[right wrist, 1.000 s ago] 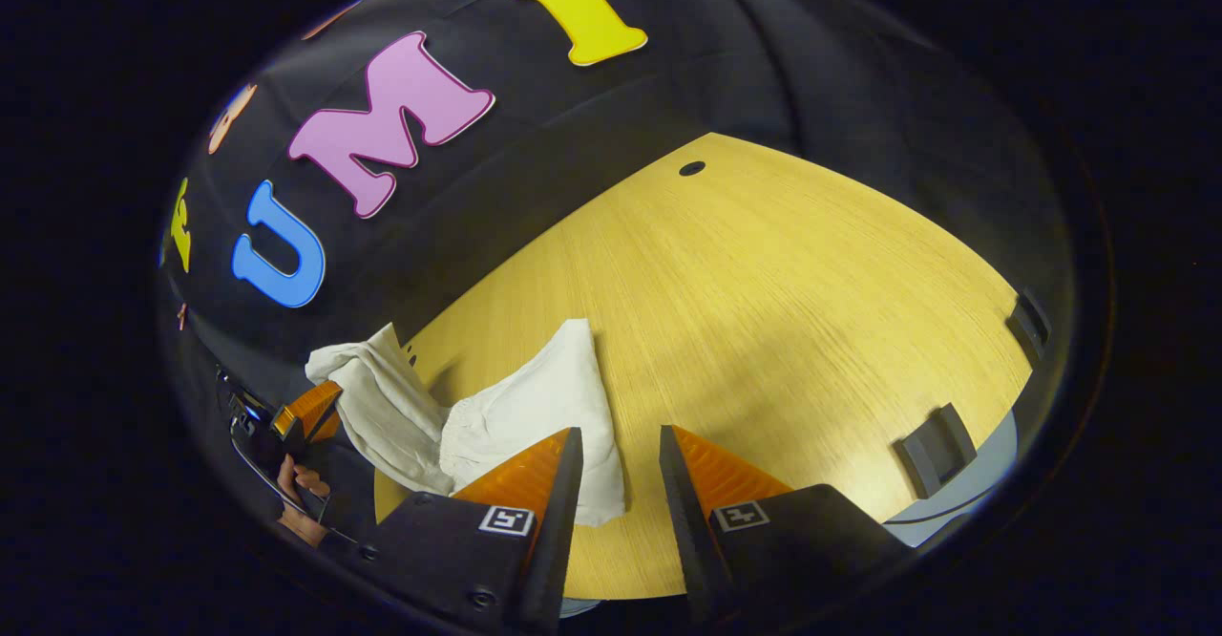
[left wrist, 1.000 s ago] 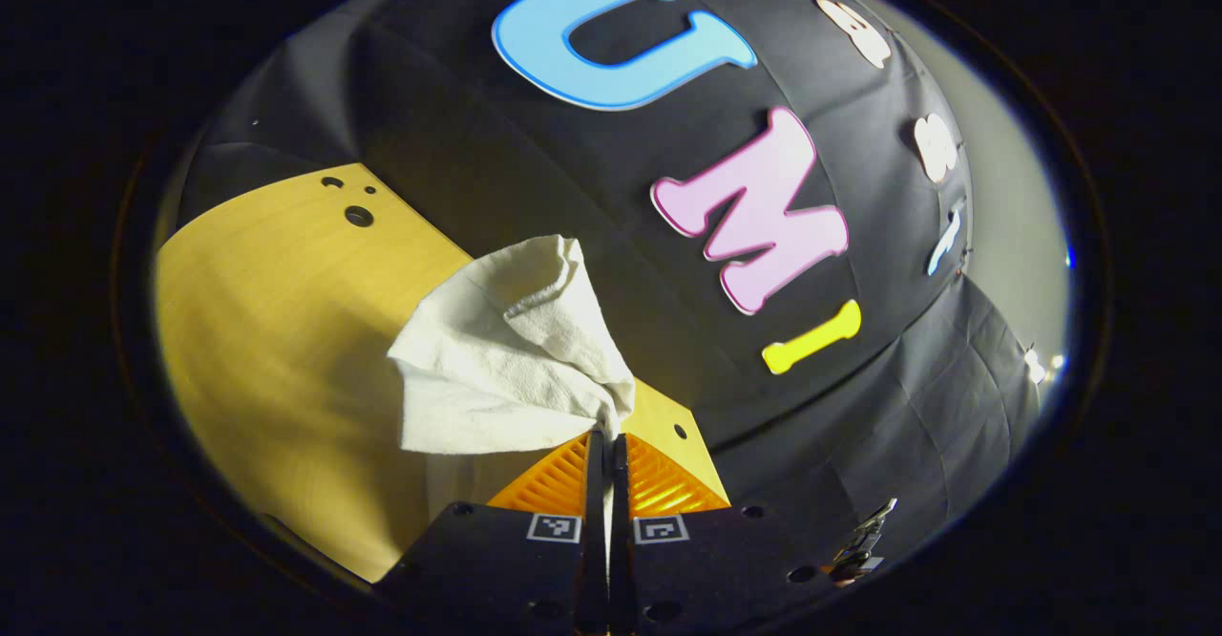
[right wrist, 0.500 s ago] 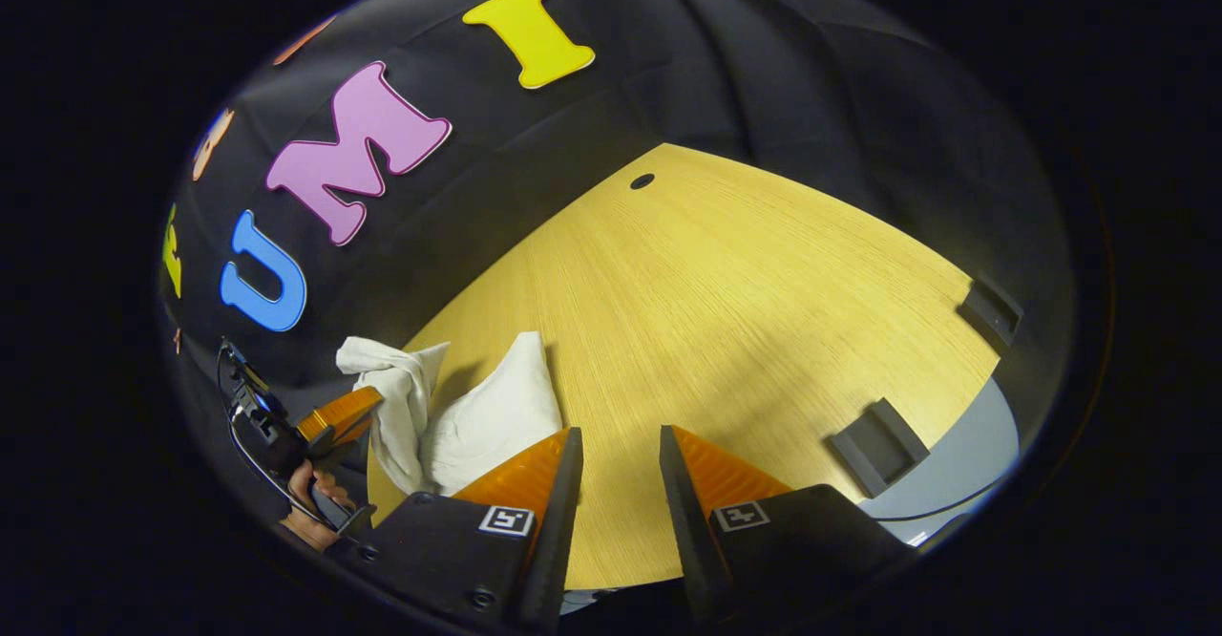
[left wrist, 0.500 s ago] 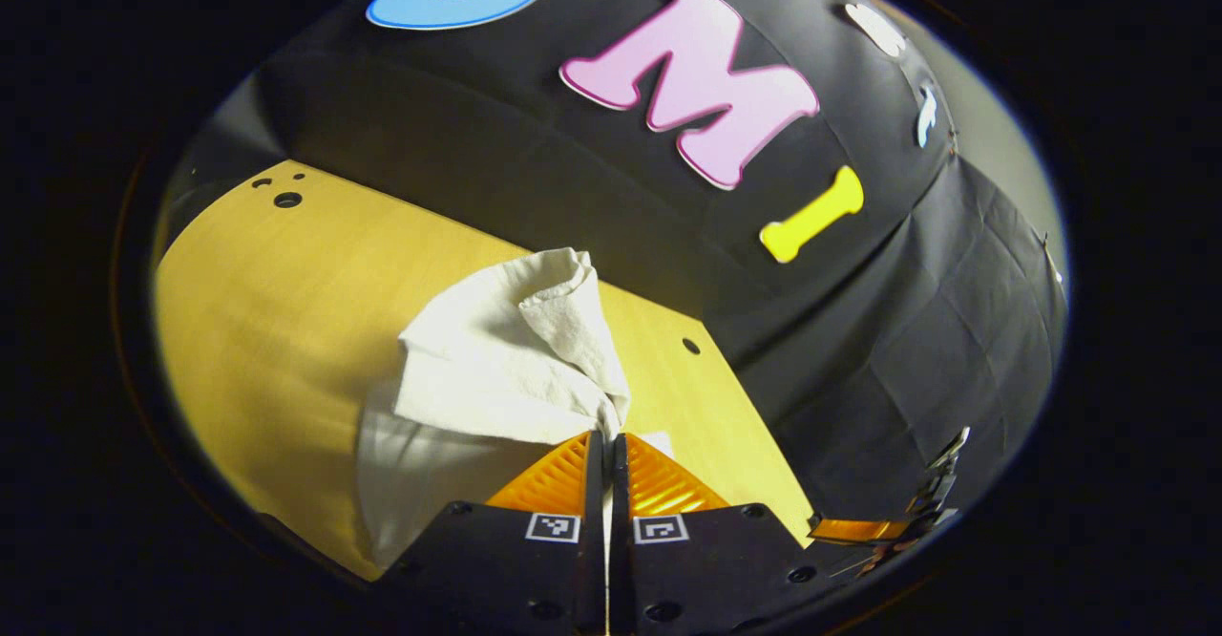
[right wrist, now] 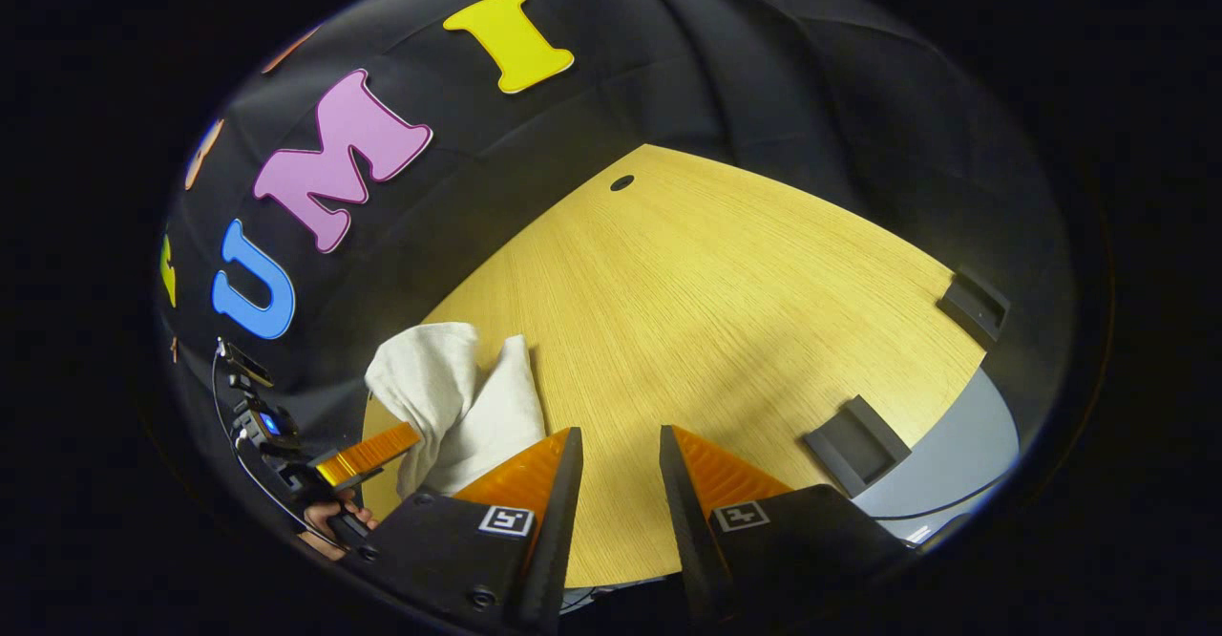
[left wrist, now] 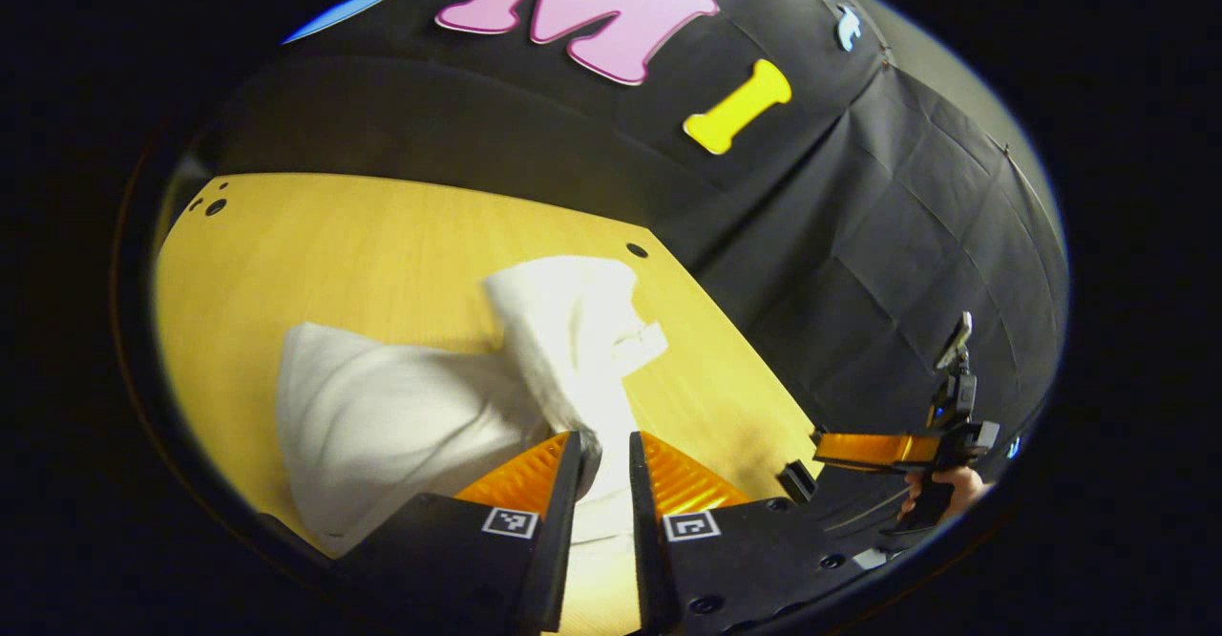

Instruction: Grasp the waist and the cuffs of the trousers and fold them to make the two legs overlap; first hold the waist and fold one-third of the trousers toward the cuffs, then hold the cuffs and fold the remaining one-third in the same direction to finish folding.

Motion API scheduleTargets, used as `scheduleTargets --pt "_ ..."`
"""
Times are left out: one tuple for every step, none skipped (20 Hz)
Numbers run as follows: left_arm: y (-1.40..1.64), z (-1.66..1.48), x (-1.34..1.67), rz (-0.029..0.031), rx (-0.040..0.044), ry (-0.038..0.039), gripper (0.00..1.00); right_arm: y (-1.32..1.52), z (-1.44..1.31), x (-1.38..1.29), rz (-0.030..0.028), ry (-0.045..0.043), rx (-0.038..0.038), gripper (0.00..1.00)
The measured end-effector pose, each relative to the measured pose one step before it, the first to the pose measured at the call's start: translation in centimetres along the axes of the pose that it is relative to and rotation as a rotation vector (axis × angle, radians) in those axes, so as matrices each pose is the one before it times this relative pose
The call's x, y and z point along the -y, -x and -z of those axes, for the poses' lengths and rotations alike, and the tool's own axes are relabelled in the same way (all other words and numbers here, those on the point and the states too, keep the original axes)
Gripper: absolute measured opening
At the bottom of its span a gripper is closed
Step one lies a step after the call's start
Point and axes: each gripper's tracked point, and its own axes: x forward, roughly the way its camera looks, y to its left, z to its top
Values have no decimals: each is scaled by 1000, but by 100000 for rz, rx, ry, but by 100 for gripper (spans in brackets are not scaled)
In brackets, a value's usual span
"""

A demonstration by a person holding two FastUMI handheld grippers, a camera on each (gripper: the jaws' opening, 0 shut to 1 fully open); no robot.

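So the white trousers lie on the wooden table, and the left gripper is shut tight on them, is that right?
Not quite. The white trousers do lie on the wooden table, but the left gripper is open: in the left gripper view its fingers stand apart, with cloth showing between them.

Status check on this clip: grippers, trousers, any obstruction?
Left gripper open, trousers between its fingers. Right gripper open, holding nothing. Trousers bunched on table. Nothing in the way.

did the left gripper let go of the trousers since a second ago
Yes. The left gripper now stands open, and the trousers lie slumped on the table, lower against the wall than before.
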Motion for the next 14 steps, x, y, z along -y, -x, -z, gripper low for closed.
scheduleTargets --pt "29 705 1043 2879 -1917 -1034 46 -34 138 -84 -179 152 -147 53" --pt "197 472 884 2578 -1444 -863 43 -114 -3 -143 -272 287 -244 53" --pt "241 336 531 1485 -568 -708 54 15 130 -183 -348 302 -218 53" --pt "400 185 379 768 -87 -737 60 -155 70 -226 -436 246 -180 53" --pt "193 110 246 -185 455 -445 56 -190 23 -339 -644 91 -373 53" --pt "402 -105 140 -361 520 176 61 -36 -34 -483 -894 -72 -217 53" --pt "335 106 138 -582 535 868 63 -25 -24 -678 -1247 -13 1 53" --pt "465 56 28 -650 311 1661 67 -52 -56 -627 -1238 254 -20 53" --pt "672 281 -45 -271 180 2008 69 -203 -31 -633 -1356 524 -154 53" --pt "658 -57 -115 -571 574 2003 71 -46 -76 -620 -1345 712 -162 53" --pt "362 -132 -321 -1017 934 1713 72 6 144 -821 -1317 1046 -440 53" --pt "775 -320 -543 -1655 1581 1408 73 -100 103 -692 -1432 1065 -347 53" --pt "1050 -441 -584 -1563 1936 1445 73 -91 106 -840 -1324 1515 -437 53" --pt "976 -583 -592 -1600 2208 1599 73 0 13 -879 -1343 2054 -452 53"
